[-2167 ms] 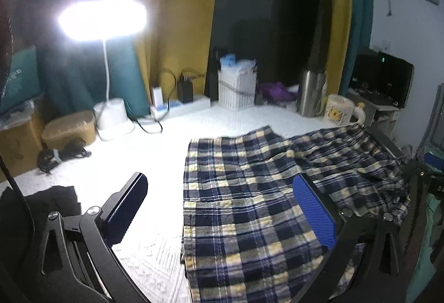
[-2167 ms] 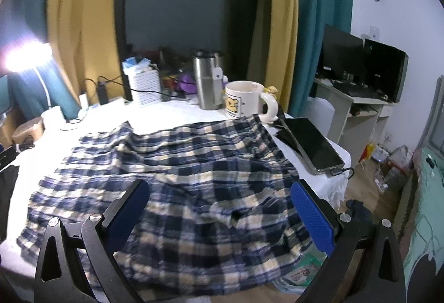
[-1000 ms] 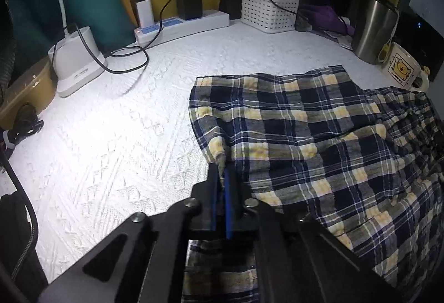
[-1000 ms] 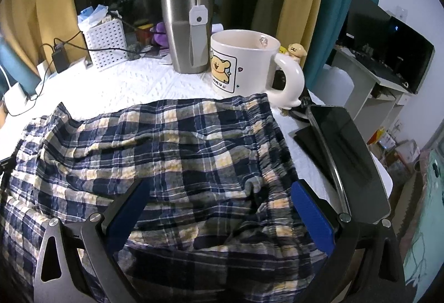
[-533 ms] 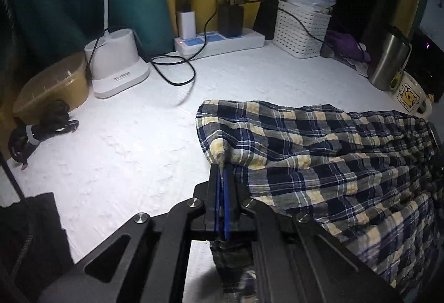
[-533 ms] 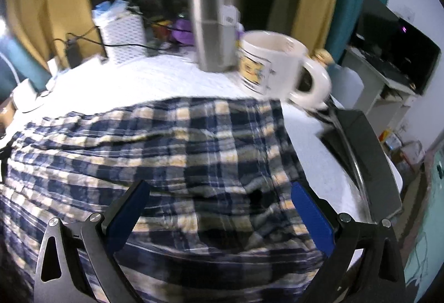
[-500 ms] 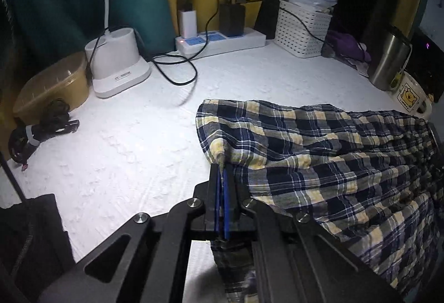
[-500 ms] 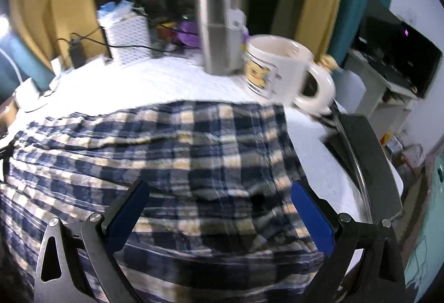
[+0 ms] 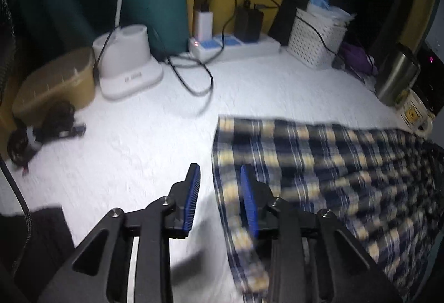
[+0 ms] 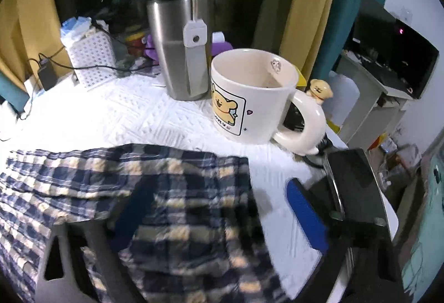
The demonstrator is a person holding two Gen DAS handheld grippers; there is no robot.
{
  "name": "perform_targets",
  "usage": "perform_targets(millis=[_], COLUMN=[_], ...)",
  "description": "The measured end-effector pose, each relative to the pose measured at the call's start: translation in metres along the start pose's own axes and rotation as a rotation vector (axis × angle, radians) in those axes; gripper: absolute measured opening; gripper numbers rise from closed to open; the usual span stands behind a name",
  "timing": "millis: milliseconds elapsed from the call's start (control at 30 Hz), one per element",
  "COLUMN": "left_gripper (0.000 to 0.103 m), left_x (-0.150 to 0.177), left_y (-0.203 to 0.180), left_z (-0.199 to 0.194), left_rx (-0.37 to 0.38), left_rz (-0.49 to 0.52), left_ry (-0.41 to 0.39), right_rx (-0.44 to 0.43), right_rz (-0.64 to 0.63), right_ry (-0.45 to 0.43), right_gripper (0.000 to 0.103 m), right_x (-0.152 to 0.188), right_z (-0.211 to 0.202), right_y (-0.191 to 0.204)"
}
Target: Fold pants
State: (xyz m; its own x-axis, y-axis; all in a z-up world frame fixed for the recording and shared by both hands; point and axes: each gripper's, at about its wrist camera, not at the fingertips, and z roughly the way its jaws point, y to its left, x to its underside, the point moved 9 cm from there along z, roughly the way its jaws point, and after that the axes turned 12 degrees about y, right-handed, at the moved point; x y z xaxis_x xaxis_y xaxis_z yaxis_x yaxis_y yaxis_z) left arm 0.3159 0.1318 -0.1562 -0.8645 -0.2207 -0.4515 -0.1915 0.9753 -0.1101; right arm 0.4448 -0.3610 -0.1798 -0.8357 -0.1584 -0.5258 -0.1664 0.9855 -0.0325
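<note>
Up close, left gripper (image 9: 219, 198) has its jaws spread with nothing pinched, right at the plaid pants (image 9: 319, 164) hem. Right gripper (image 10: 211, 208) is spread wide over the waistband corner. Pants lie on the white tablecloth (image 9: 125, 142), so looks like 1 fold's laid; next it needs fresh pinches clear of the mug (image 10: 249, 97).

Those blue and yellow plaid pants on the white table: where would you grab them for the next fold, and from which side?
Probably the near left hem corner of the blue and yellow plaid pants, coming from the bare white table side. There the cloth ends in a thin free edge beside the open left gripper, so one finger could slide under it.
</note>
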Motion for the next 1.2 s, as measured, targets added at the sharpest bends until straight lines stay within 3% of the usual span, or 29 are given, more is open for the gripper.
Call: perform_targets(millis=[200,300,467,633,767,967,1100,1200], left_gripper=[0.030,0.030,0.032,0.034,0.034,0.034,0.034,0.042], left_x=[-0.026,-0.028,-0.031,-0.032,-0.033,-0.026,-0.010,0.006], left_y=[-0.005,-0.005,-0.002,0.005,0.024,0.022,0.008,0.000], left_z=[0.035,0.053,0.059,0.058,0.052,0.018,-0.006,-0.023], left_rx=[-0.026,-0.052,-0.074,-0.142,-0.208,-0.123,-0.089,-0.052], left_rz=[0.052,0.079,0.098,0.107,0.047,0.013,0.035,0.038], left_ry=[0.029,0.070,0.048,0.035,0.036,-0.018,-0.047,-0.065], right_rx=[0.002,0.014,0.065,0.092,0.121,0.119,0.113,0.105], right_rz=[-0.047,-0.060,-0.031,-0.023,-0.009,-0.013,-0.027,-0.032], right_ry=[0.075,0.126,0.107,0.102,0.095,0.047,0.005,-0.023], right_gripper=[0.077,0.067,0.067,0.067,0.067,0.068,0.083,0.085], right_x=[-0.014,-0.012,-0.021,-0.023,-0.021,-0.011,-0.001,0.013], right_z=[0.033,0.051,0.054,0.053,0.049,0.018,-0.009,-0.031], right_y=[-0.001,0.001,-0.012,-0.016,-0.018,-0.012,-0.005,0.004])
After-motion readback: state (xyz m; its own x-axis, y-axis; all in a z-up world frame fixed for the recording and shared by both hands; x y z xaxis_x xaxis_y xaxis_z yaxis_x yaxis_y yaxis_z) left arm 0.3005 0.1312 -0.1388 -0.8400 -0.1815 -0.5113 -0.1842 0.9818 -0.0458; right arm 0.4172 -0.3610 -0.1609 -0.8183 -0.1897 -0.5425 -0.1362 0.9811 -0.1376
